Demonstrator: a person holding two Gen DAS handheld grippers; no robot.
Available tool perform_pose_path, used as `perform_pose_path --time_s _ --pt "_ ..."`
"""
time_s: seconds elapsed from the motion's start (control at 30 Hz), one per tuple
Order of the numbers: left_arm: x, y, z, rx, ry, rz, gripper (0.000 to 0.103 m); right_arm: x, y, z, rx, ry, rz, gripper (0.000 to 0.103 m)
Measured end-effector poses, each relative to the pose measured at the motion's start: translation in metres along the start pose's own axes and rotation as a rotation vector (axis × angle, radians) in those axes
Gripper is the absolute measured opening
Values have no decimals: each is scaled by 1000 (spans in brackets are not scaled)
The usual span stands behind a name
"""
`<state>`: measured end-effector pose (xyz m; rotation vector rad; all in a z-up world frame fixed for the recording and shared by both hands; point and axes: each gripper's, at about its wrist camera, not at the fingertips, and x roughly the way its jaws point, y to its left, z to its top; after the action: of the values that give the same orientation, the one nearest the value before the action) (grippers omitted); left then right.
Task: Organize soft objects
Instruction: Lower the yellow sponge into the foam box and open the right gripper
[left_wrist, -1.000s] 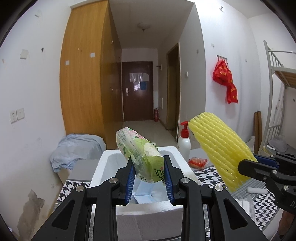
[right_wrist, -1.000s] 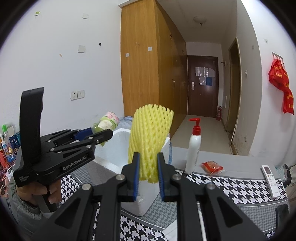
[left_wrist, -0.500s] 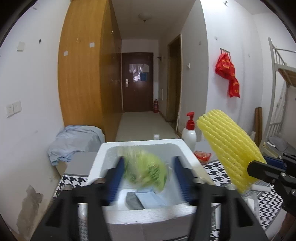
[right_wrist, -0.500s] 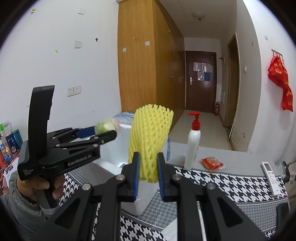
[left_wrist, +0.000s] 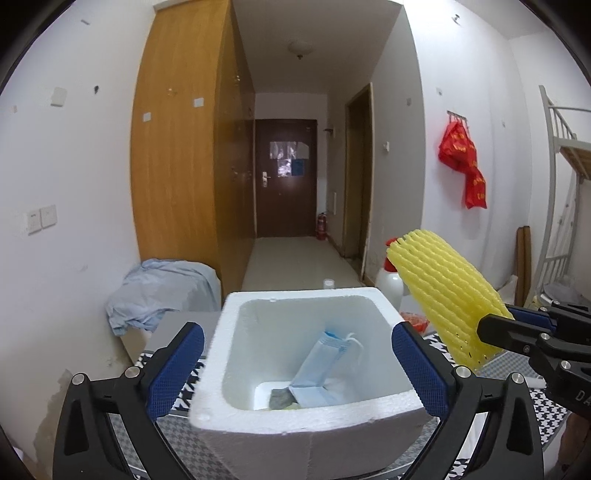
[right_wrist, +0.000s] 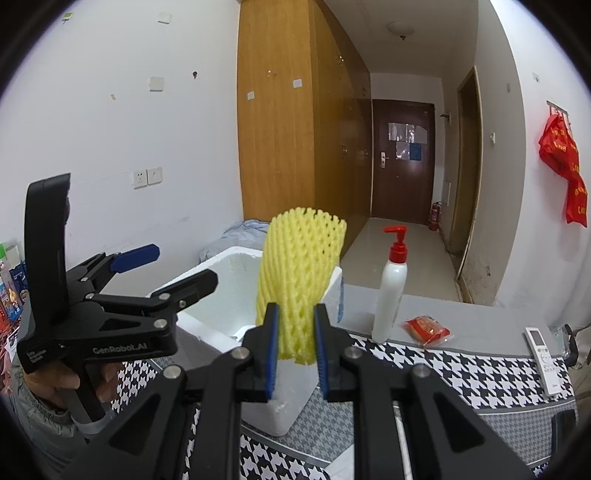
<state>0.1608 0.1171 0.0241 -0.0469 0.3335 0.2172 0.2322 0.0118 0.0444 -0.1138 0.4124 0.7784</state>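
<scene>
Foam netting (right_wrist: 301, 280), the yellow sleeve kind, is what I am carrying now: my right claw (right_wrist: 294, 345) is clenched on its lower end, so it stands upright above the pads, just beside the white foam box (left_wrist: 369, 410) and short of its opening. I judge I hold it low like that so the free end can go into the box first.

My left claw (left_wrist: 295, 365) straddles the box from above, its jaws opening wide with nothing between them; the pads (left_wrist: 177, 365) sit outside the box walls. Inside, on the bottom, I see a blue face mask (left_wrist: 325, 363) and a small grey scrap. From the left camera the netting hangs off to the right, well apart from that empty claw.
</scene>
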Motion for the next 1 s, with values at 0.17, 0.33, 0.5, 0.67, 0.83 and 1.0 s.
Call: perform_pose_path --time_s 0.17,0.33,0.5,0.67,0.83,1.0 --pt "-8 8 -3 -7 -13 29 102 8 3 4 -5 7 10 21" --pt "-14 16 -6 -18 -22 40 102 15 9 8 -16 16 22 21" --pt "-19 22 -8 -17 -29 65 102 24 13 11 -13 33 37 21" --pt "-23 30 -12 -29 -29 78 102 33 23 17 -33 42 55 21" --pt "-28 38 -15 -37 -35 103 102 42 30 19 -40 55 78 21" --pt "-31 46 -18 -55 -32 111 102 53 36 21 -45 75 88 22"
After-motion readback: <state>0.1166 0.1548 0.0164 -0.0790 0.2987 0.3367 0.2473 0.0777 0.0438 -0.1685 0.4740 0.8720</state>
